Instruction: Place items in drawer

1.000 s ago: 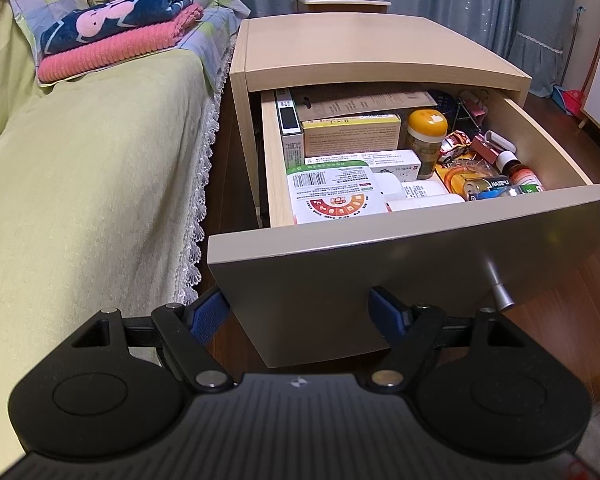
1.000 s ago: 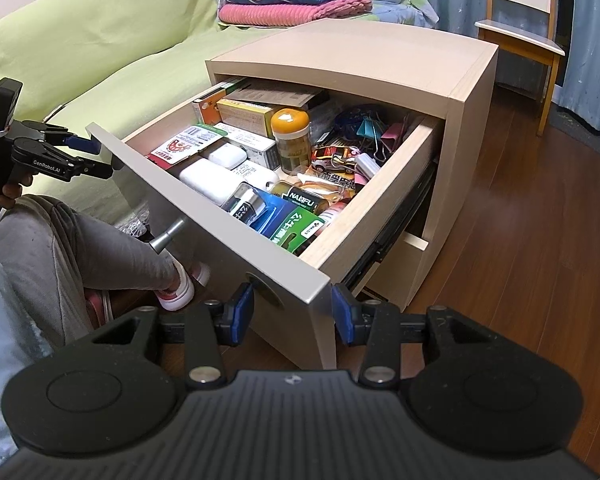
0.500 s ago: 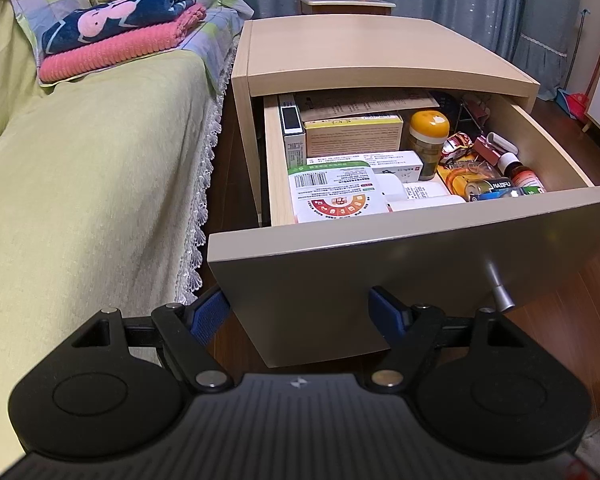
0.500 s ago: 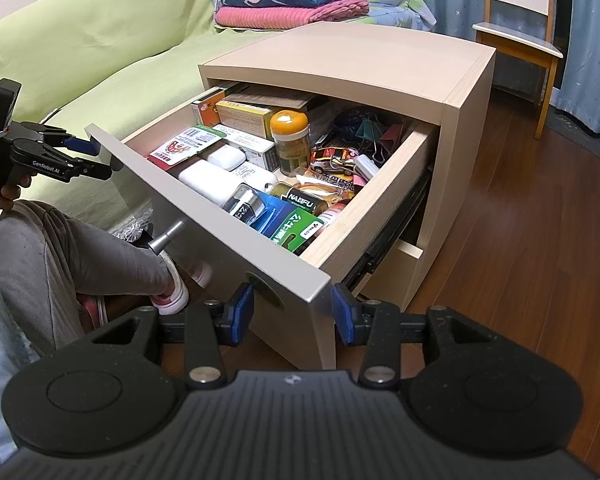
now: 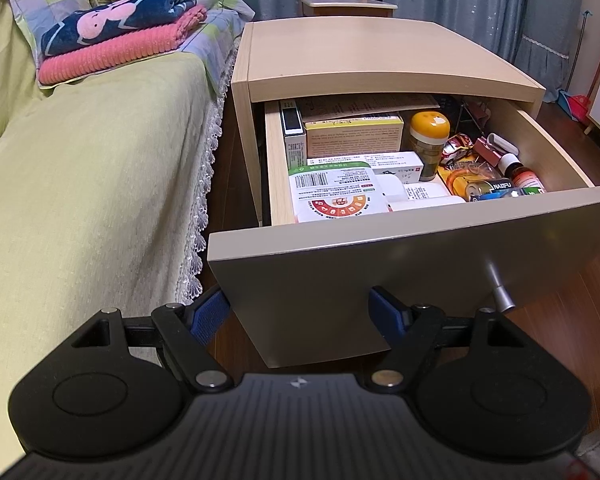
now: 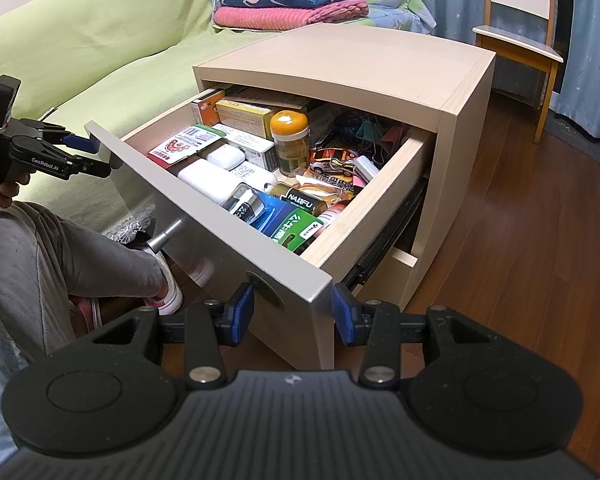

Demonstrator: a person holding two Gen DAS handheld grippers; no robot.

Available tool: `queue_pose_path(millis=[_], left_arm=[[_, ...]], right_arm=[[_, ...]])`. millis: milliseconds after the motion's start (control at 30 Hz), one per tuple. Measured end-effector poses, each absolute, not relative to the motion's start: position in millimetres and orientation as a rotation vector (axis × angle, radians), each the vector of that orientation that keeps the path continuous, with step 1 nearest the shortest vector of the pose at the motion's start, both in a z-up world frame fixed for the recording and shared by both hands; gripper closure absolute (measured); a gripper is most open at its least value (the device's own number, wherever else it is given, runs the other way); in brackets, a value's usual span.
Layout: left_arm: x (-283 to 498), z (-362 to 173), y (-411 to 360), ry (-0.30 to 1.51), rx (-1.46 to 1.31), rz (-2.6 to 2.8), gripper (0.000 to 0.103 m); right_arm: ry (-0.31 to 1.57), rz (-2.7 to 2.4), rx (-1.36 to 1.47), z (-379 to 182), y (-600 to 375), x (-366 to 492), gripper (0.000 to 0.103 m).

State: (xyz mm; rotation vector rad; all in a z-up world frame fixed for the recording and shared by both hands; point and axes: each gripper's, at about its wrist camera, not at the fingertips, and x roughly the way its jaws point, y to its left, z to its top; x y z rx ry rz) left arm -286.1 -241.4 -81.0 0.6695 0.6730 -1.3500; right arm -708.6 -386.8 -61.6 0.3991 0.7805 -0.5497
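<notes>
Drawer point(image 5: 399, 264) pulled well out of a pale wood nightstand point(image 5: 371, 56), packed with stuff. Front panel cuts off the near row of contents in the left wrist view; nightstand top hides the back of the drawer in both views. One metal knob point(image 5: 499, 290) on the front.

Countable inside: one jar with orange lid point(image 6: 290, 140), upright mid-drawer; one yellow-green box point(image 5: 353, 134) at the back; one white pack with barcode and red-orange print point(image 5: 335, 192) at front left; two white rounded cases point(image 6: 212, 176), lying side by side; one battery pack labelled NANFU point(image 6: 300, 200); one toy car point(image 6: 331, 162). Binder clips at back right, tangled and in shadow, count unclear. Small brown bottle point(image 5: 517, 172) half hidden by the front panel.

Left gripper point(image 5: 300, 312) empty, jaws wide apart, the front panel's lower left part in view between the blue pads point(image 5: 210, 312); contact unclear. Right gripper point(image 6: 294, 312) also empty, jaws spread, straddling the front panel's right-hand corner; can't tell if pads touch it.

Right wrist view: hand point(image 6: 0, 184) on the left gripper's handle, mostly cut off. One grey-trousered leg point(image 6: 60, 248), one shoe point(image 6: 168, 292) clear. Two folded blankets point(image 5: 116, 40) stacked on the green sofa point(image 5: 80, 200). One chair point(image 6: 519, 36), top cropped.
</notes>
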Motion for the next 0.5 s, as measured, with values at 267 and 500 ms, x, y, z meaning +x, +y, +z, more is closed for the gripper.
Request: queue_pose_path(millis=[267,500], left_arm=[[-285.2,-81.3,-241.0,0.673,0.667,-1.351,0.026],[-284.5,-81.3,-240.6,0.673,0.667,-1.351,0.026]], right_arm=[[0.780,-0.558,0.396,-60.8,-382.6,-709.6,0.065],[0.781,-0.561,0.393,-60.8,-380.7,-709.8,0.065]])
